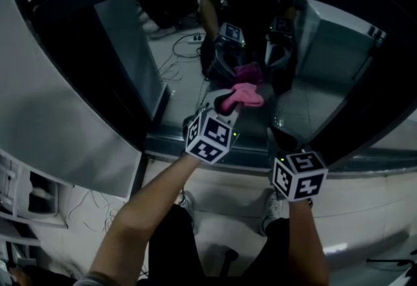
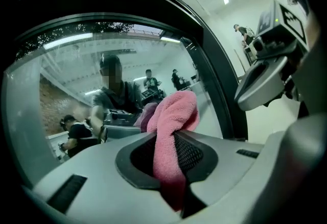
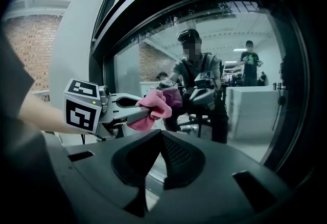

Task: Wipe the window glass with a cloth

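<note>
At the window glass (image 2: 66,80), left gripper (image 1: 225,107) clamps the cloth (image 2: 173,110) — lengthwise glassward, perhaps touching.

Left hand-held gripper (image 1: 226,106) clamps cloth (image 1: 244,95) (right hand-held gripper (image 3: 159,152) closed, empty).

**Glass ahead, open pane to the left and above**

The window glass (image 1: 189,50) closes the way forward for both grippers. The cloth (image 1: 242,96) held in the left gripper (image 1: 231,103) lies against it. The right gripper (image 1: 279,138), with its jaws together on nothing, stands just beside on the right, so only a narrow gap remains between the two. The dark frame (image 2: 214,75) limits the right side and the sill (image 1: 163,144) the bottom. Left of the cloth and above it, the pane is free.
</note>
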The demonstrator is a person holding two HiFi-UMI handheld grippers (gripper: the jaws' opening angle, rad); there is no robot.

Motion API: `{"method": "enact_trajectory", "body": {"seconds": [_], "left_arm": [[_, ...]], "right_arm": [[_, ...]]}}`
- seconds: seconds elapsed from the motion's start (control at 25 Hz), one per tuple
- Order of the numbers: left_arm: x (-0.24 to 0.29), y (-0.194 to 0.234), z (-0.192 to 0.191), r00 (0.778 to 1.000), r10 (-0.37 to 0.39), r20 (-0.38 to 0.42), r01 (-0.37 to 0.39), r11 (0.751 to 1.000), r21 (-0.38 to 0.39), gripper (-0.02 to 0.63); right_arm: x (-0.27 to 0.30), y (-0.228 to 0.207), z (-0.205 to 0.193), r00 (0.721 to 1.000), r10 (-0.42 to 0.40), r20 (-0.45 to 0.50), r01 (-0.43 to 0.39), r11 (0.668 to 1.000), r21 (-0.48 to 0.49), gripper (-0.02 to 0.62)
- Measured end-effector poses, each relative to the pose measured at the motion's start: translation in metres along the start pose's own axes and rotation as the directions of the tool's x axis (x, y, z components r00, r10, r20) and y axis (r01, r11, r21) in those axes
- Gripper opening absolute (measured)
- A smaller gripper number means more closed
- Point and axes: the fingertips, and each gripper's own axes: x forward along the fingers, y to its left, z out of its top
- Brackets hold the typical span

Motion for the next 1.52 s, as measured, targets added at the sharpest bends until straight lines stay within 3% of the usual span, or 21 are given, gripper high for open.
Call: {"method": "enact_trajectory", "body": {"seconds": [0.52,0.68,0.92,1.52], "left_arm": [[0.019,-0.021,-0.052,0.998,-0.053,-0.042,0.050,0.996,-0.068,0.057],[0.024,-0.039,-0.075,0.995,-0.071,-0.066,0.066,0.995,-0.078,0.057],[0.028,-0.062,-0.114,0.989,-0.102,-0.105,0.093,0.991,-0.093,0.057],[0.034,-0.092,-0.200,0.963,-0.166,-0.213,0.133,0.978,-0.162,0.057]], "right_arm": [[0.031,-0.008,-0.035,0.996,0.008,-0.090,-0.006,1.000,0.018,-0.002],[0.034,-0.009,-0.047,0.997,0.007,-0.078,-0.004,0.999,0.039,-0.002],[0.045,-0.009,-0.089,0.993,0.015,-0.118,-0.007,0.998,0.069,-0.002],[0.056,-0.006,-0.128,0.986,-0.027,-0.162,0.045,0.993,0.109,-0.002]]}}
